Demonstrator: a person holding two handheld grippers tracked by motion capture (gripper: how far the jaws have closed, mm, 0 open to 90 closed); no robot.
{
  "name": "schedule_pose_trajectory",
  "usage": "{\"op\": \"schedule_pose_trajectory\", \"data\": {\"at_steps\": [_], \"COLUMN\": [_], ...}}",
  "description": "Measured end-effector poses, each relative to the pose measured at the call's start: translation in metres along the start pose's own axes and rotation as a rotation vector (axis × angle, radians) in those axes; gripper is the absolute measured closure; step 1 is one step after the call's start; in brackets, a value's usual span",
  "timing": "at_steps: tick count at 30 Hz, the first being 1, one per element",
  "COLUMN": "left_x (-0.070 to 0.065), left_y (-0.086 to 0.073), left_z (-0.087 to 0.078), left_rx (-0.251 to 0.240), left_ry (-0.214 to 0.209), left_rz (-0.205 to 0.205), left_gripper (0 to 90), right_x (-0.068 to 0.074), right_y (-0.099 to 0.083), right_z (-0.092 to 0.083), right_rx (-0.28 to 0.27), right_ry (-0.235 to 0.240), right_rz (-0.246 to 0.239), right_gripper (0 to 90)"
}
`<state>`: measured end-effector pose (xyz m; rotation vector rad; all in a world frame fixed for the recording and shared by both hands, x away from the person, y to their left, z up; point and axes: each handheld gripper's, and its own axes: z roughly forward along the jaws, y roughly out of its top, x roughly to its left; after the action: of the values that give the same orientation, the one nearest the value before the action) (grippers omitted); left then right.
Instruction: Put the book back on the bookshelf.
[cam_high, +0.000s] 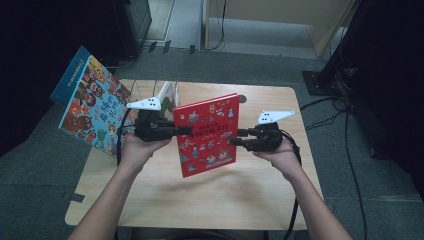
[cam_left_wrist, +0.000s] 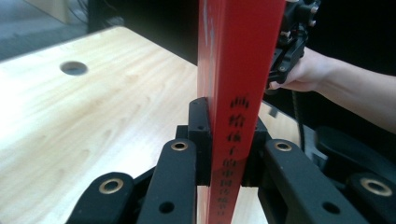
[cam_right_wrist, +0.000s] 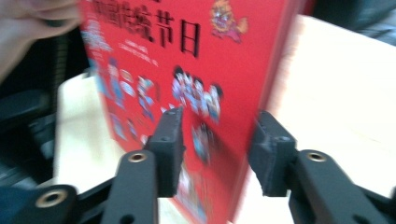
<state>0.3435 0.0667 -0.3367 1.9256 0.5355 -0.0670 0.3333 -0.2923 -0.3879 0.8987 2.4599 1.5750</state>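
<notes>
A: Holding the red book (cam_high: 207, 134) upright above the wooden table (cam_high: 260, 190), is it a handover between the two hands?

B: That is my reading. The left gripper (cam_high: 177, 131) has its jaws clamped on the spine edge; in the left gripper view the black pads (cam_left_wrist: 200, 140) press flat against both sides of the red spine (cam_left_wrist: 233, 93). So the book hangs from the left hand, clear of the table.

A: And the right gripper (cam_high: 236, 137)?

B: Its jaws stand apart. In the right gripper view the book's fore edge sits between the two pads (cam_right_wrist: 170, 144), but there is a gap at the outer pad, so nothing is pinched there. I judge it has let go and the left hand now carries the weight alone.

A: What does the next move call for?

B: Probably drawing the right gripper straight back off the cover without brushing it, since the book is gripped at one edge only and could swing. Then the left hand needs to keep it upright while taking it wherever it belongs.

A: Where might that be?

B: Possibly toward the rear left, where a blue picture book (cam_high: 90, 100) leans at the table's corner and another white-edged book (cam_high: 167, 95) stands behind the left gripper. That is a guess.
</notes>
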Motion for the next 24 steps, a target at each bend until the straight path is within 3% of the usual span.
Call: {"op": "schedule_pose_trajectory", "data": {"at_steps": [1, 3, 7, 8, 13, 17, 24], "left_x": [0.000, -0.001, -0.002, -0.001, 0.002, -0.001, -0.006], "left_y": [0.000, 0.000, 0.001, 0.000, -0.001, 0.005, 0.019], "left_z": [0.000, 0.003, 0.007, 0.007, 0.005, 0.006, 0.008], "left_rx": [0.004, -0.001, 0.024, 0.026, 0.032, 0.096, 0.162], "left_ry": [-0.015, -0.043, -0.029, -0.031, -0.041, -0.015, 0.007], "left_rz": [0.016, -0.001, 0.028, 0.022, 0.015, 0.053, 0.072], "left_gripper": [81.2, 81.3, 81.2, 81.2, 80.8, 79.7, 78.2], "right_x": [-0.002, -0.007, -0.004, -0.003, -0.010, -0.009, -0.006], "right_y": [-0.001, -0.001, 0.002, 0.003, 0.005, 0.008, 0.010], "right_z": [-0.001, -0.002, 0.008, 0.010, 0.010, 0.008, 0.004], "right_rx": [-0.022, -0.058, -0.097, -0.090, -0.121, -0.117, -0.138], "right_ry": [-0.024, -0.044, 0.040, 0.034, 0.101, 0.095, 0.082], "right_rz": [0.015, 0.033, -0.011, -0.014, 0.045, 0.023, 0.007], "right_gripper": [51.5, 49.4, 56.3, 55.8, 60.1, 61.5, 61.9]}}
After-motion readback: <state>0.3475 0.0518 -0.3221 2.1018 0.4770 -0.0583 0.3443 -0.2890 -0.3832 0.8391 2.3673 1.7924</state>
